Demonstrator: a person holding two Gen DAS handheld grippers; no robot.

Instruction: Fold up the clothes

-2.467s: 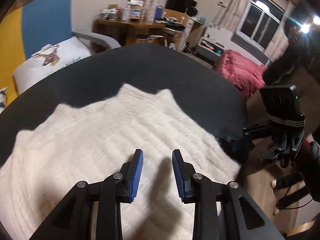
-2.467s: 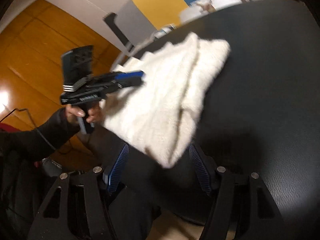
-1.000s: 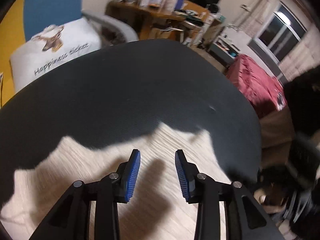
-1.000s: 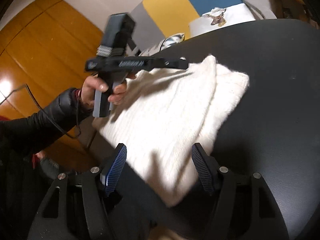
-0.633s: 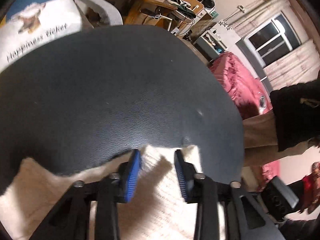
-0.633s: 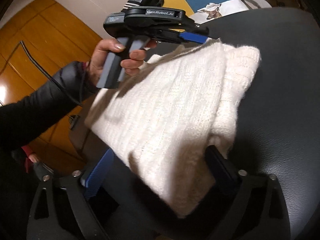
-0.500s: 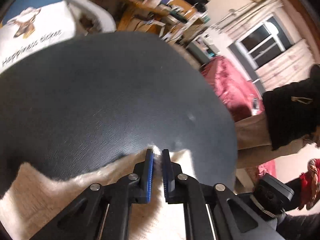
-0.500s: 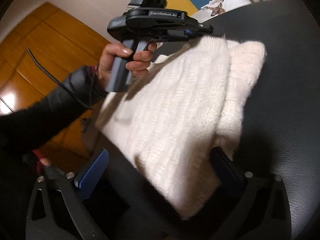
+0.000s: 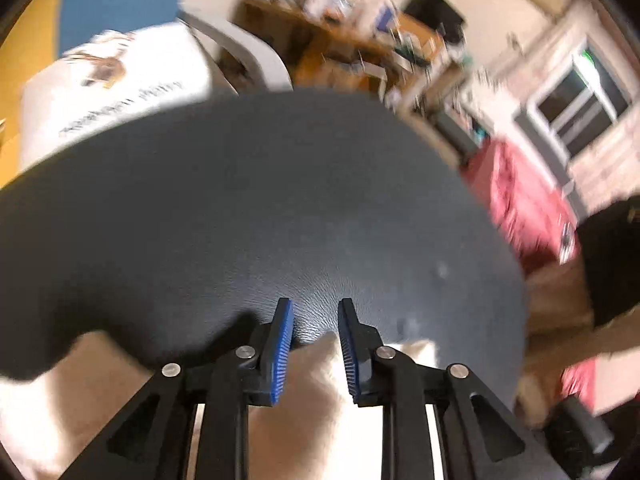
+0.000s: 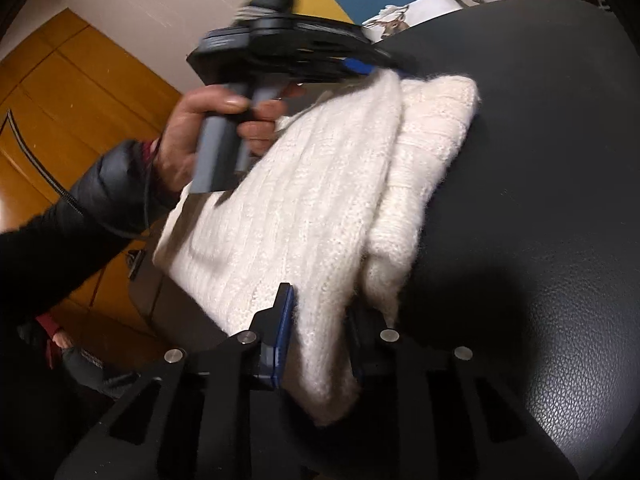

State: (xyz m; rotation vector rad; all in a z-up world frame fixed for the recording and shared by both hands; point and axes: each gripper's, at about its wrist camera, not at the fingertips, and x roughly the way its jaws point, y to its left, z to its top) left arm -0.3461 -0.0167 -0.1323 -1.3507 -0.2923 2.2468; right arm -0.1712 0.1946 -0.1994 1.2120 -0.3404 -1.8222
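Note:
A cream knit sweater (image 10: 304,184) lies folded near the edge of a round black table (image 10: 540,160). My right gripper (image 10: 318,320) is shut on its near corner, and knit fills the gap between the blue pads. A hand (image 10: 192,136) holds my left gripper (image 10: 288,56) at the sweater's far corner. In the blurred left wrist view, the left gripper (image 9: 314,336) stands open. A tip of the sweater (image 9: 304,420) lies loose between its fingers, and the black table (image 9: 240,208) shows through the gap.
Beyond the table stand a white cushion with a deer print (image 9: 112,88), a grey chair arm (image 9: 248,52) and a cluttered wooden desk (image 9: 352,52). A red blanket (image 9: 516,208) lies at the right. Wooden wall panels (image 10: 80,92) are behind the hand.
The right gripper, wide open half a second ago, has shut on the sweater's near corner. The left gripper, then shut on the far edge, has opened.

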